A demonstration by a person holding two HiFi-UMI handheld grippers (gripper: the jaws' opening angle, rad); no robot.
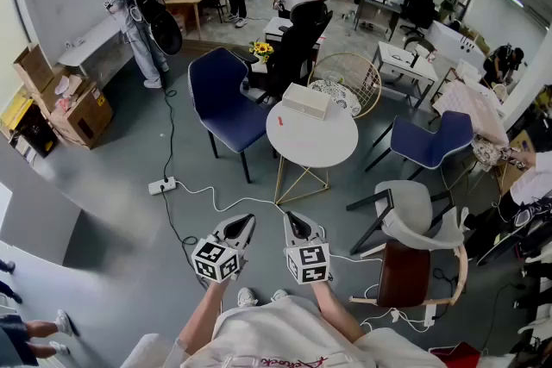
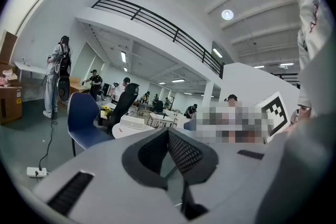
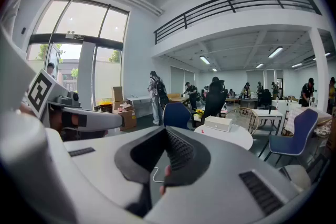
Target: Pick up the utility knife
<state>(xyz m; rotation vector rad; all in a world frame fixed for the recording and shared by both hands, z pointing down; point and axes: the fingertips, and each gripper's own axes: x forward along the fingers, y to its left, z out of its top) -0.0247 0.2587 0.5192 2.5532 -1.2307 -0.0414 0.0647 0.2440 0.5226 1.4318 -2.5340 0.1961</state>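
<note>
A small red item [image 1: 283,123], too small to identify but possibly the utility knife, lies on the round white table [image 1: 323,146] beside a white box [image 1: 306,100]. It also shows as a red speck [image 3: 202,131] in the right gripper view and as a red speck [image 2: 121,130] in the left gripper view. My left gripper [image 1: 246,224] and right gripper [image 1: 291,220] hover side by side over the grey floor, close to my body and well short of the table. Both point toward the table. The left gripper [image 2: 168,134] and right gripper [image 3: 167,131] have their jaws together with nothing between them.
A blue chair [image 1: 226,103] and a black office chair [image 1: 297,43] stand behind the table, another blue chair [image 1: 431,142] to its right. A grey chair [image 1: 414,215] and a brown chair [image 1: 405,271] sit near my right. A power strip [image 1: 161,184] and cable lie on the floor.
</note>
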